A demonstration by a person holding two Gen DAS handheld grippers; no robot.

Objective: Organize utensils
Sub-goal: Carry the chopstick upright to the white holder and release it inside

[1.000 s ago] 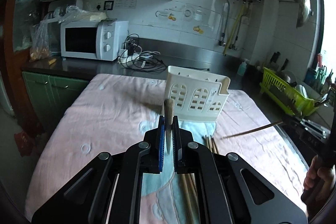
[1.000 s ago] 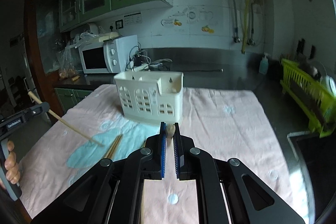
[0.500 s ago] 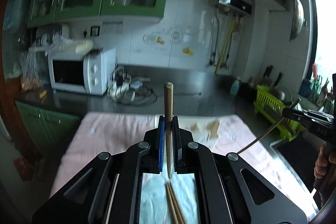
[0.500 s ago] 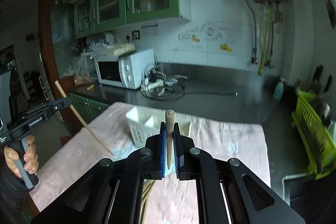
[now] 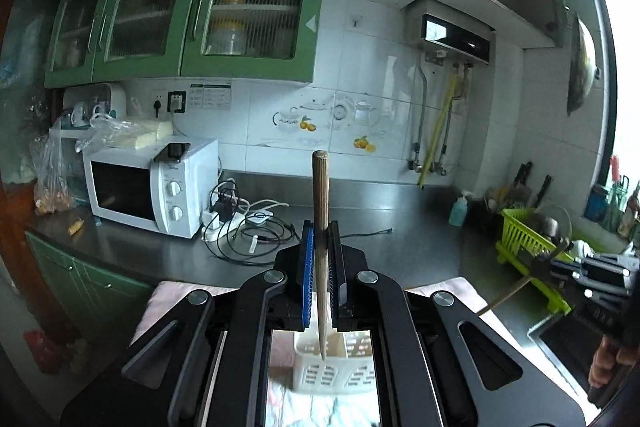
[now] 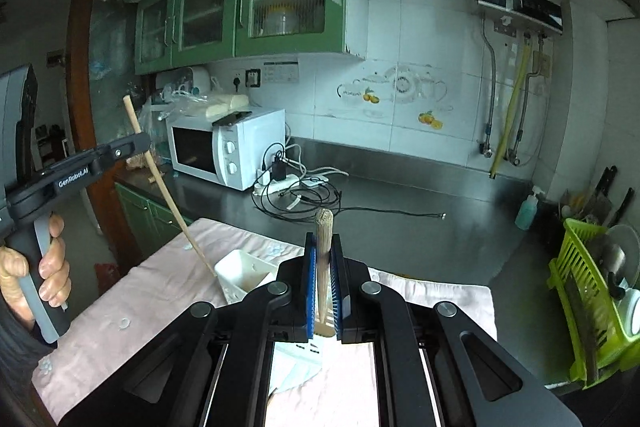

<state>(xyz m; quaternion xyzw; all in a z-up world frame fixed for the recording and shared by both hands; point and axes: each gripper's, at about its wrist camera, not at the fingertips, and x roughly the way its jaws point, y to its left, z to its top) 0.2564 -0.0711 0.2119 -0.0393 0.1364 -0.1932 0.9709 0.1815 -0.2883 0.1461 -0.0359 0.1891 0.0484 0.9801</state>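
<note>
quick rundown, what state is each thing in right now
left gripper: shut on left chopstick
left chopstick: upright, tip over the caddy
right gripper: shut on right chopstick
right chopstick: upright, clamped
caddy: standing upright on the pink cloth
microwave: door closed

Matte black grippers (image 5: 320, 283) are showing blue finger pads (image 5: 306, 275), silver pivot screws, white GenRoboAI lettering, grey handle, bare-skinned hand (image 6: 38, 267).

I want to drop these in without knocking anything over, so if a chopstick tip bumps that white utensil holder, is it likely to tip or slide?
The white utensil holder looks like thin slotted plastic, so probably light and easy to nudge. It stands on the pink cloth, which may grip it somewhat. The chopstick in the left gripper looks stiff, so a bump would likely pass straight through.
</note>
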